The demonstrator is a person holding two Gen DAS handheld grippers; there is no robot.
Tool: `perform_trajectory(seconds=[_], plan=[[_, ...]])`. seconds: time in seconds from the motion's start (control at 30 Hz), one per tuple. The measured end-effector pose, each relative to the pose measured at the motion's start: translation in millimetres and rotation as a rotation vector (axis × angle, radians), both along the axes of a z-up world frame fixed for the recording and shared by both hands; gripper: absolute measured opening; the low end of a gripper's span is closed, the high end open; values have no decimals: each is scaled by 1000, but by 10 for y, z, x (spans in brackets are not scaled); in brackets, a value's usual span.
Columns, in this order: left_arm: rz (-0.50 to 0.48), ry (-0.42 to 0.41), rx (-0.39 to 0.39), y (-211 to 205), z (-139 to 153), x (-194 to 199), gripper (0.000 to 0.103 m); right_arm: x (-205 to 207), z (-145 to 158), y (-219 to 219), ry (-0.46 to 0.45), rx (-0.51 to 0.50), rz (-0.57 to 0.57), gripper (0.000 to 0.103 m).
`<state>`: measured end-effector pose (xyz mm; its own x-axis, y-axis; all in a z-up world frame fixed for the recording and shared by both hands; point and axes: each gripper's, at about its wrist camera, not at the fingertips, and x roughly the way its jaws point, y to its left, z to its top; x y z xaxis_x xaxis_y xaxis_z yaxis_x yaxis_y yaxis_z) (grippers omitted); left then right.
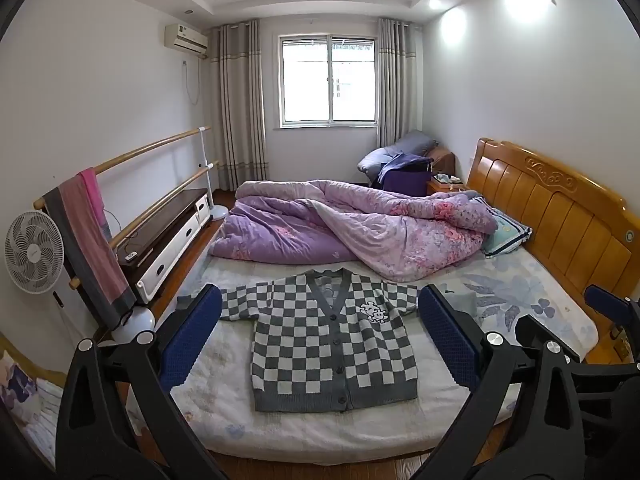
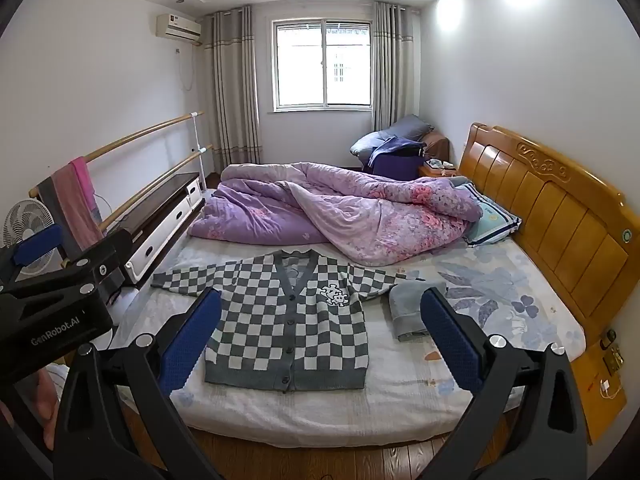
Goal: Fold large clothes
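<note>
**Mia:** Can you read any words?

**Ben:** Yes. In the right wrist view the left tongs (image 2: 36, 248) sit at 9 o'clock, and their black body says "GenRobot.AI". I cannot tell from there how wide they are.

**Mia:** How many tongs are there?

**Ben:** Two. In its own view the left tongs (image 1: 320, 338) are spread wide and hold nothing. The right tongs (image 2: 320, 338) are wide too, with nothing in them. Each has two blue pads (image 2: 188, 340).

**Mia:** Where is the sweater?

**Ben:** One grey and white checked sweater (image 2: 286, 320) lies flat on the bed (image 2: 400, 392), buttoned, between the pads, not touching them. It has one white patch (image 2: 335, 295) on the chest.

**Mia:** What is beside it?

**Ben:** One folded grey cloth (image 2: 406, 312) at 3 o'clock, partly hidden by a pad.

**Mia:** And farther away?

**Ben:** One bunched purple quilt (image 2: 340, 216) at 12 o'clock, one pillow (image 2: 494, 218), one wooden headboard (image 2: 560, 216), one fan (image 1: 34, 252) at 9 o'clock, and one window (image 2: 322, 64).
</note>
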<state>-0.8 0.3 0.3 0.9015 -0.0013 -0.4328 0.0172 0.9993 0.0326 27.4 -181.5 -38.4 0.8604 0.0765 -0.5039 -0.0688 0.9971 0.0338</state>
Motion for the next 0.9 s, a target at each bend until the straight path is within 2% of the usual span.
perform_trajectory(seconds=[0.9], plan=[[-7, 10, 0, -6, -58, 82, 98, 92, -28, 43, 14, -12, 0, 96]])
